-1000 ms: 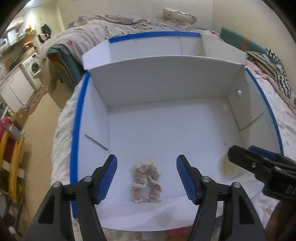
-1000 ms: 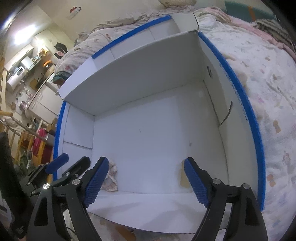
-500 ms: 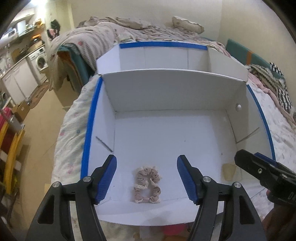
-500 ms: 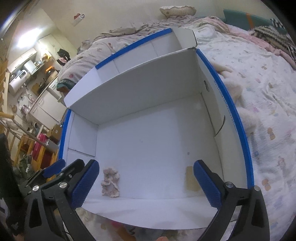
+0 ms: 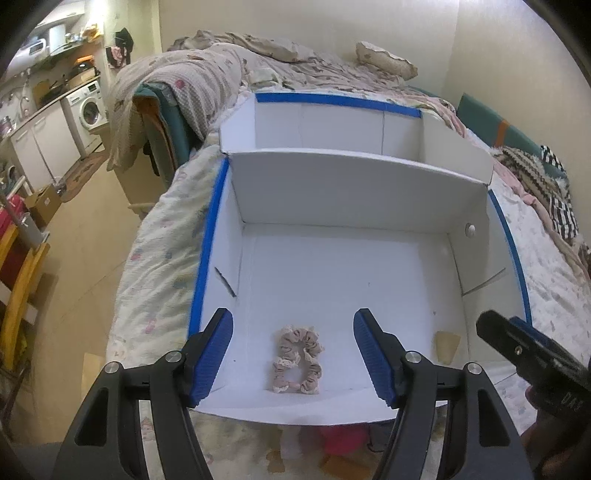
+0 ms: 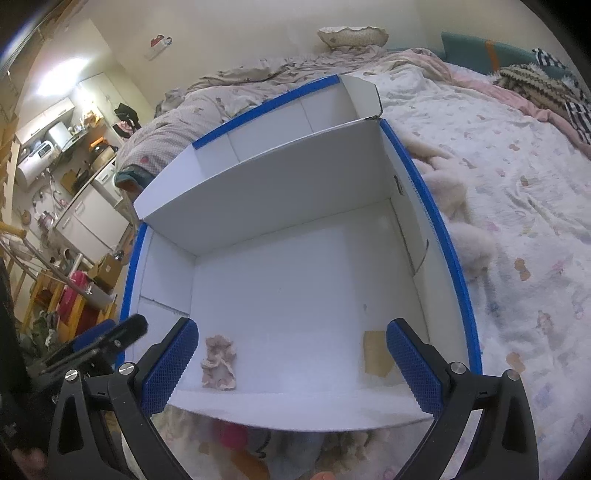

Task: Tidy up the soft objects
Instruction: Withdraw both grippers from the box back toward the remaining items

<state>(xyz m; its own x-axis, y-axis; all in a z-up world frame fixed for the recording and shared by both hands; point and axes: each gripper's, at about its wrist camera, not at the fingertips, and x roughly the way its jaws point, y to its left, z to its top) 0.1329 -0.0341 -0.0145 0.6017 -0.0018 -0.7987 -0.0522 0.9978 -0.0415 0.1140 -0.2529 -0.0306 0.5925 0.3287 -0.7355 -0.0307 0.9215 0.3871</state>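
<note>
Two grippers hover open and empty above the white box (image 5: 347, 184): the left gripper (image 5: 291, 354) over the pink scrunchie (image 5: 298, 359) on its floor, the right gripper (image 6: 291, 365) beside it; only the right view shows the fluffy plush (image 6: 448, 206) outside.

A small one-room home: a bed (image 5: 155, 266) with rumpled quilts (image 5: 207, 74) and a pillow (image 6: 352, 36) sits beside a kitchen corner with a washing machine (image 5: 88, 107), white cupboards (image 5: 40, 147) and cluttered shelves (image 6: 55, 144).
</note>
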